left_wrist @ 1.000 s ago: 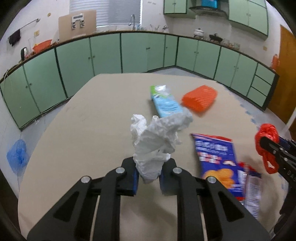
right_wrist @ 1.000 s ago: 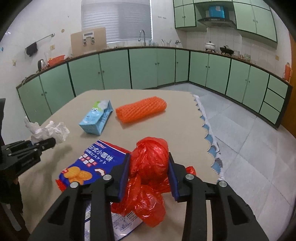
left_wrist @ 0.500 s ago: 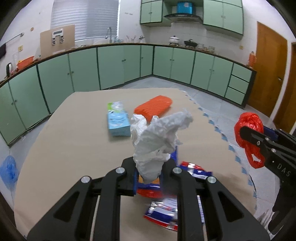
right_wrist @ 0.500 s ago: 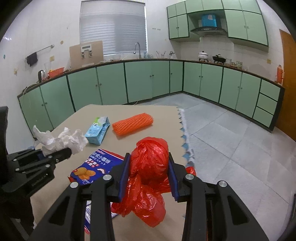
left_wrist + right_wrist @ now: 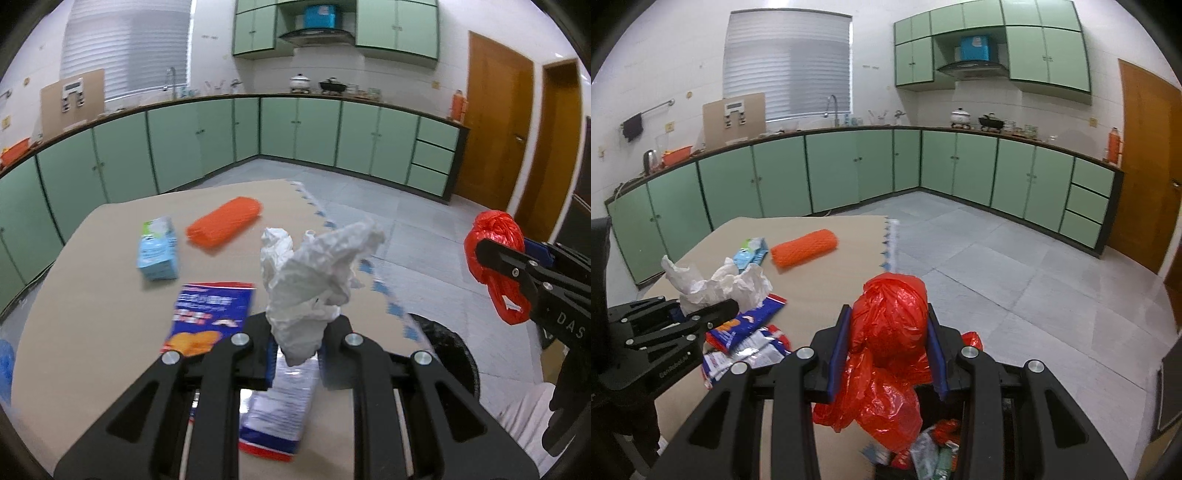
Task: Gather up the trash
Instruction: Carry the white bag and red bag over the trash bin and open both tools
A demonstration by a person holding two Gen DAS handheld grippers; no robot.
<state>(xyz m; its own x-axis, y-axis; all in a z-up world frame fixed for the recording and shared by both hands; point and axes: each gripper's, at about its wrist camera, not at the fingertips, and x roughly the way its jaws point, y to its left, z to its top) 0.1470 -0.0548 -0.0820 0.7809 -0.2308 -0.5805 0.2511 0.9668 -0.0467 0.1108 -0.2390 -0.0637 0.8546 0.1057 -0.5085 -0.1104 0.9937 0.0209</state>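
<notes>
Left hand-held gripper (image 5: pixel 295 354) clamps crumpled white tissue (image 5: pixel 314 273), wad sticking up above its pads. Right hand-held gripper (image 5: pixel 888 350) grips knotted, glossy red plastic bag (image 5: pixel 886 354), tail drooping below.

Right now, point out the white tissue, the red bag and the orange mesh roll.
white tissue (image 5: pixel 314 269), left wrist view, on its crumpled middle above the jaws.
red bag (image 5: pixel 890 314), right wrist view, on the bunched top between the pads.
orange mesh roll (image 5: pixel 804 250), right wrist view, mid-length.
</notes>
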